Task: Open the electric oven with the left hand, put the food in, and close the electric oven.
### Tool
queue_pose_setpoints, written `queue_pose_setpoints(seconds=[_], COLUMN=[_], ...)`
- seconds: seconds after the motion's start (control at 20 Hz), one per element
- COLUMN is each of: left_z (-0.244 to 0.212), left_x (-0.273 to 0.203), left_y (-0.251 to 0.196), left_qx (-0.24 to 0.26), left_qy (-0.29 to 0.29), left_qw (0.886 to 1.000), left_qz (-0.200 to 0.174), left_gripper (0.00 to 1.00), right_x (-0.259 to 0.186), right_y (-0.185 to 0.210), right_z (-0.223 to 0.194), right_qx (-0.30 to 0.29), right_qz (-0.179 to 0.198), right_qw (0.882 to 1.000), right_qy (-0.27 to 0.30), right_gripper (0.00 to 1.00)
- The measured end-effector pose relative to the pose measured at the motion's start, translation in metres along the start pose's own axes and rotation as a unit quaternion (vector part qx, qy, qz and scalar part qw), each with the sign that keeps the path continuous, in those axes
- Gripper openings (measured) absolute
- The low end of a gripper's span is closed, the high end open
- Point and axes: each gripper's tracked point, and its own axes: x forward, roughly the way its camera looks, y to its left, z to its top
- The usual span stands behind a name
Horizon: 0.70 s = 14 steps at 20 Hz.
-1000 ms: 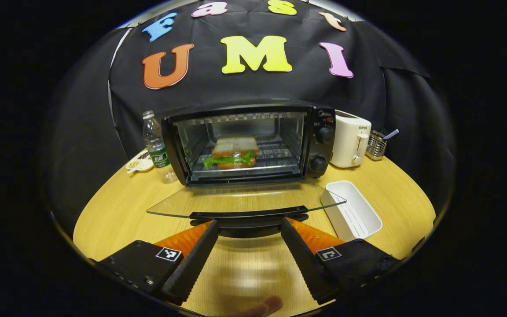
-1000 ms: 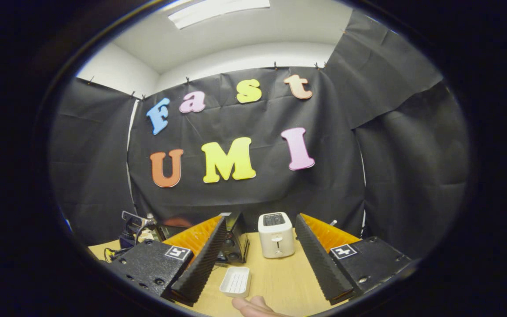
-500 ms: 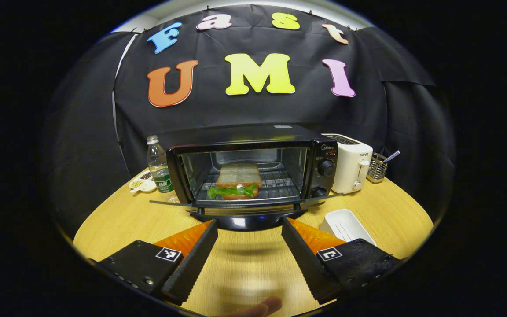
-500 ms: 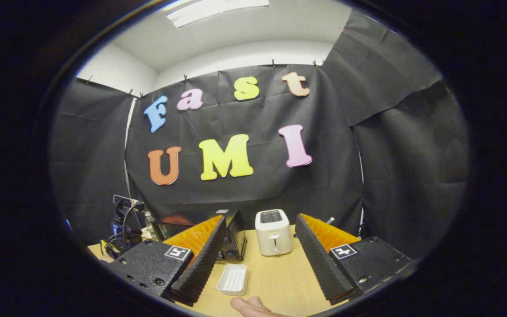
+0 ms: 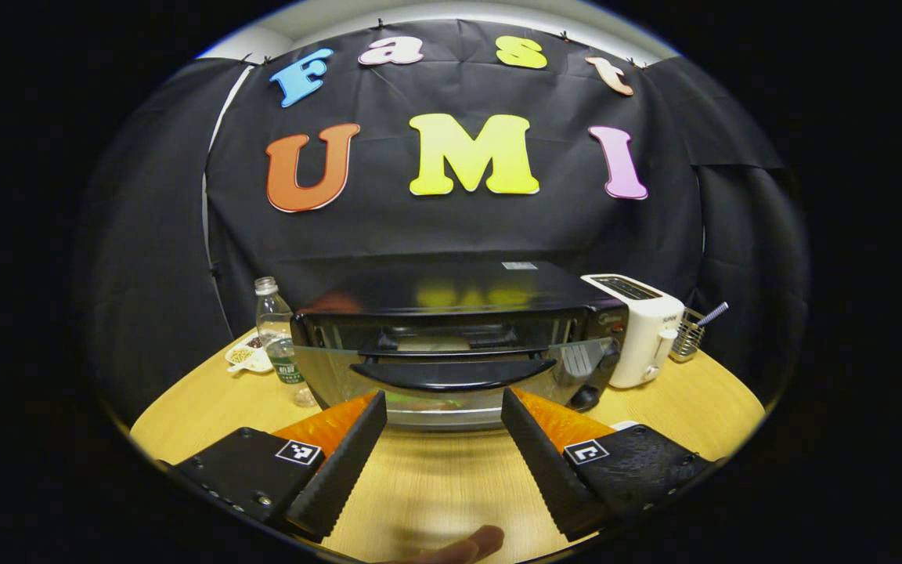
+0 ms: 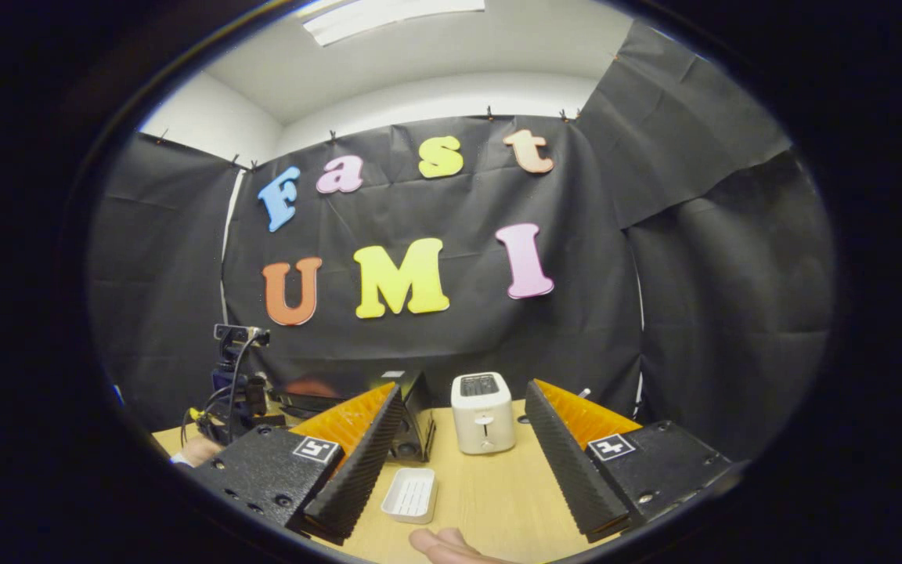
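While the glass door is tilted part-way between flat and upright, these points are seen:

Oven: a black electric oven point(image 5: 451, 313) is stood on the wooden surface point(image 5: 435, 486) against the booth wall; its glass door point(image 5: 451, 388) leans toward the camera, with the curved black handle point(image 5: 451, 374) across its upper part. In the right gripper view the oven point(image 6: 412, 415) is partly hidden behind a finger.

Food: only a pale patch is made out through the gap above the door; what it is cannot be told.

Count: one oven, one white toaster point(image 5: 643, 329), one clear water bottle point(image 5: 275, 333), one small dish point(image 5: 246, 356), one wire holder point(image 5: 687, 338), one white tray point(image 6: 410, 495).

Left hand-held gripper point(image 5: 443, 407): held low and level just in front of the door, fingers spread wide to either side of the handle, nothing gripped; whether the door is touched cannot be told.

Right hand-held gripper point(image 6: 459, 395): held back from the oven, pointed toward the toaster point(image 6: 482, 411), fingers wide apart, nothing between them.
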Motion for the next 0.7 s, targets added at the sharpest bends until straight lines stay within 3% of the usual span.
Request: queue_pose_setpoints(seconds=[0.05,0.1,0.15,0.5,0.55,0.6,0.65,0.7], left_z=[0.005,0.008,0.010,0.032,0.036,0.040,0.045,0.052], left_x=[0.001,0.000,-0.004,-0.056,-0.070,-0.082,-0.093,-0.105], left_y=[0.003,0.006,0.006,0.000,0.001,0.002,0.004,0.008], left_qx=[0.001,0.000,-0.001,0.002,0.000,-0.002,-0.003,-0.001], left_qy=[-0.005,-0.008,-0.007,-0.034,-0.036,-0.039,-0.044,-0.053], left_qw=[1.000,1.000,1.000,0.999,0.999,0.999,0.999,0.998], left_qz=[0.004,0.007,0.007,0.006,0.005,0.008,0.013,0.019], left_gripper=[0.97,0.97,0.96,0.96,0.97,0.97,0.97,0.97], right_x=[-0.003,-0.008,-0.010,-0.044,-0.050,-0.055,-0.061,-0.066], right_y=[-0.001,-0.002,-0.001,0.000,0.001,0.001,0.001,0.002], right_z=[0.001,0.002,0.004,0.021,0.026,0.030,0.034,0.038], right_qx=[-0.003,-0.005,-0.005,-0.018,-0.019,-0.022,-0.023,-0.022], right_qz=[-0.001,-0.003,-0.004,-0.007,-0.009,-0.010,-0.012,-0.012], right_qw=[1.000,1.000,1.000,1.000,1.000,1.000,0.999,0.999], right_qy=[0.000,-0.001,-0.003,-0.011,-0.015,-0.018,-0.022,-0.027], right_gripper=[1.00,0.89,1.00,1.00,0.89,0.89,1.00,1.00])
